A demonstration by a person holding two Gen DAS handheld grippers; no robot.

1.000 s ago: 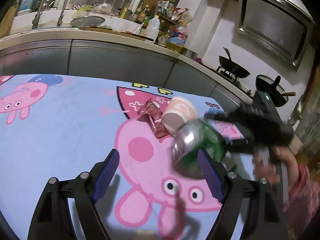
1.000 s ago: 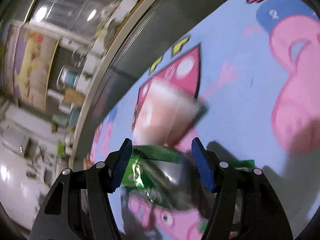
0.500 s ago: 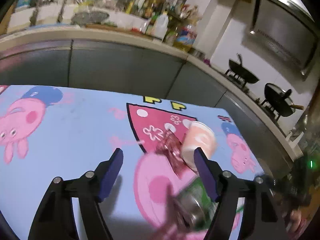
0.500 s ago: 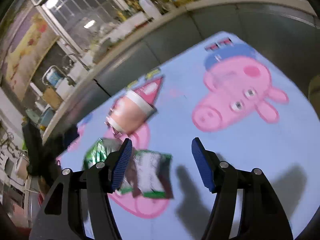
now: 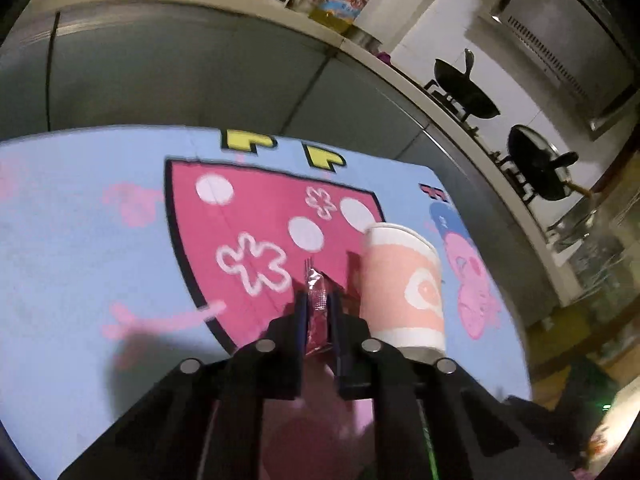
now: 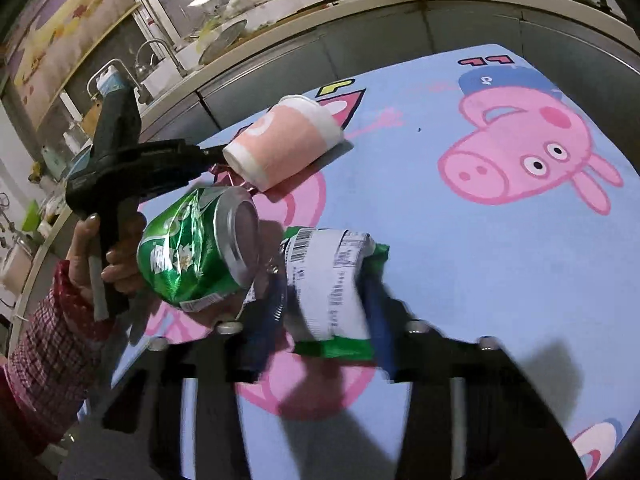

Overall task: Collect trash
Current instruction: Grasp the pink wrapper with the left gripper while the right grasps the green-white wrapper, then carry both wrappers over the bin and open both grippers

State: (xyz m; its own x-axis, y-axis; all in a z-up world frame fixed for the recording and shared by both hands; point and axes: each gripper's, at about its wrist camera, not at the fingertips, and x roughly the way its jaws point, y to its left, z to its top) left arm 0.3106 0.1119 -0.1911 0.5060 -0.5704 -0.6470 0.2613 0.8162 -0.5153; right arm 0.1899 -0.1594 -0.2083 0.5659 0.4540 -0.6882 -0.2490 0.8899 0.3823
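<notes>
Blue cloth with pink pigs covers the table (image 6: 460, 240), and its far edge runs close to the grey cabinets (image 5: 200, 68) (only a thin gap shows between them). To your right the cloth is bare and wide, so that side has the most room.

Your left gripper (image 5: 319, 304) has its fingers squeezed tight on a red wrapper (image 5: 317, 296), which stands up between them. Just beside it on the right lies a pink paper cup (image 5: 404, 288) on its side, very near the right finger. From the right wrist view you can see your left hand (image 6: 100, 256) holding that tool's handle.

Your right gripper (image 6: 320, 300) has its blue fingers (image 6: 376, 320) around a green and white packet (image 6: 332, 280). The picture is blurry there, so you cannot tell if the fingers are pressing it or only close to it. A dented green can (image 6: 196, 248) lies on its side just left of the packet, touching or nearly touching the left finger. The cup sits farther off, behind the can.
</notes>
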